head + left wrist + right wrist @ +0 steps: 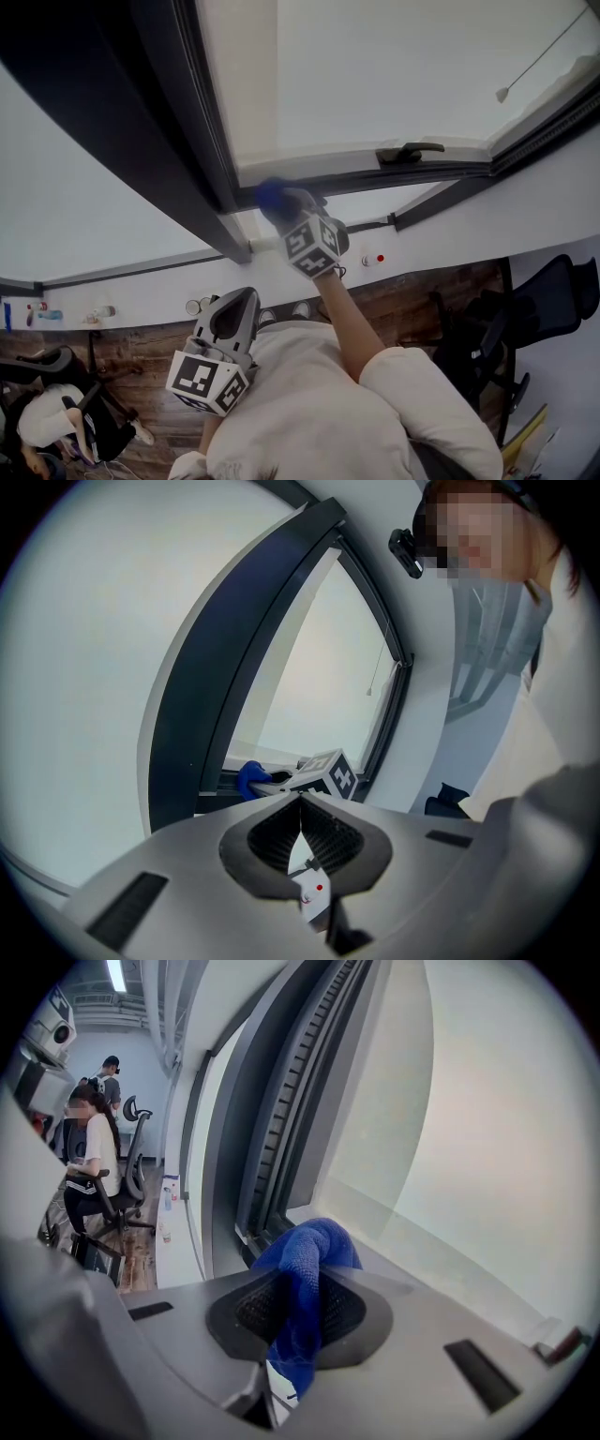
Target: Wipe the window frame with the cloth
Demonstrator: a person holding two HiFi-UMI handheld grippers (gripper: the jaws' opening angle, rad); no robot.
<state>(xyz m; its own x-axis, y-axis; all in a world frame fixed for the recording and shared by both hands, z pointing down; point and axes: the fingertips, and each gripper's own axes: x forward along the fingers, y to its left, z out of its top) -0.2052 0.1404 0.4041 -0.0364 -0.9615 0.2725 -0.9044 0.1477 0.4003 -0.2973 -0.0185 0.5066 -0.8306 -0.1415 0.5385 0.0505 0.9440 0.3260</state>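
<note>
In the head view, the right gripper (292,208) reaches up to the dark metal window frame (192,141), holding a blue knitted cloth (272,195) against the frame's lower rail, near the corner where the upright bar meets it. The cloth looks blurred. A black window handle (410,150) sits further along the same rail, well apart from the cloth. The left gripper (246,300) hangs lower, close to the person's chest and away from the frame. A black office chair (561,292) stands on the wooden floor (394,300) to the right.

In the left gripper view, the two jaws meet tip to tip with nothing between them. Beyond them, the right gripper and the blue cloth show at the foot of the curved dark frame.

In the right gripper view, the jaws are clamped on the cloth. One end hangs down between the ribbed pads and the bunched end rises above the jaws, beside the frame's rail. At far left, a seated person (89,1157) is on a chair.
</note>
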